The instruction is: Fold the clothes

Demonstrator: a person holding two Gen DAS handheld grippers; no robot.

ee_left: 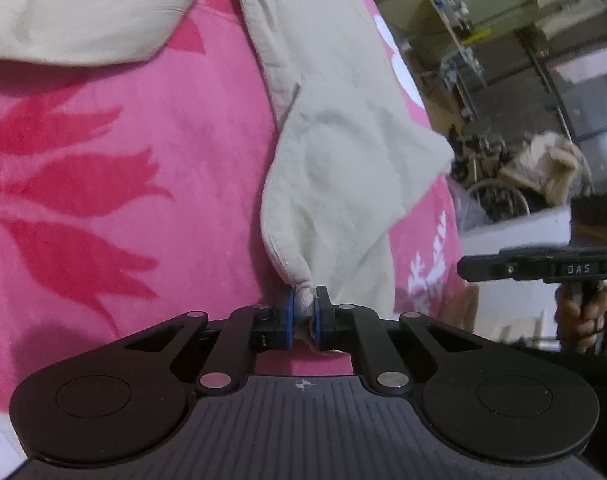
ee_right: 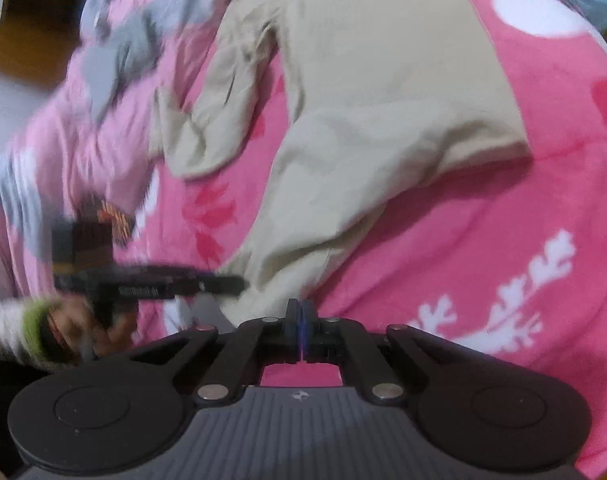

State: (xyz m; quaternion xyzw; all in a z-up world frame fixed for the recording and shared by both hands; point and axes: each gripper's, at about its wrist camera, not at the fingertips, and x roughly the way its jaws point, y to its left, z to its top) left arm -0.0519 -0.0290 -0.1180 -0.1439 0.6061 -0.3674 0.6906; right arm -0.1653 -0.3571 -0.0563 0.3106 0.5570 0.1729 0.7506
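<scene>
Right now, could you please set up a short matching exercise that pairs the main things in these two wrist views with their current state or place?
Things:
1. left gripper
2. right gripper
3. beige garment
4. pink blanket

States:
A. spread underneath, printed with darker leaf shapes
B. fingers shut with nothing between them
C. lying partly spread on the blanket, one corner bunched and pinched
D. fingers shut on a corner of cloth

Pairs: 1-D, 2-B, 3-C, 4-A
</scene>
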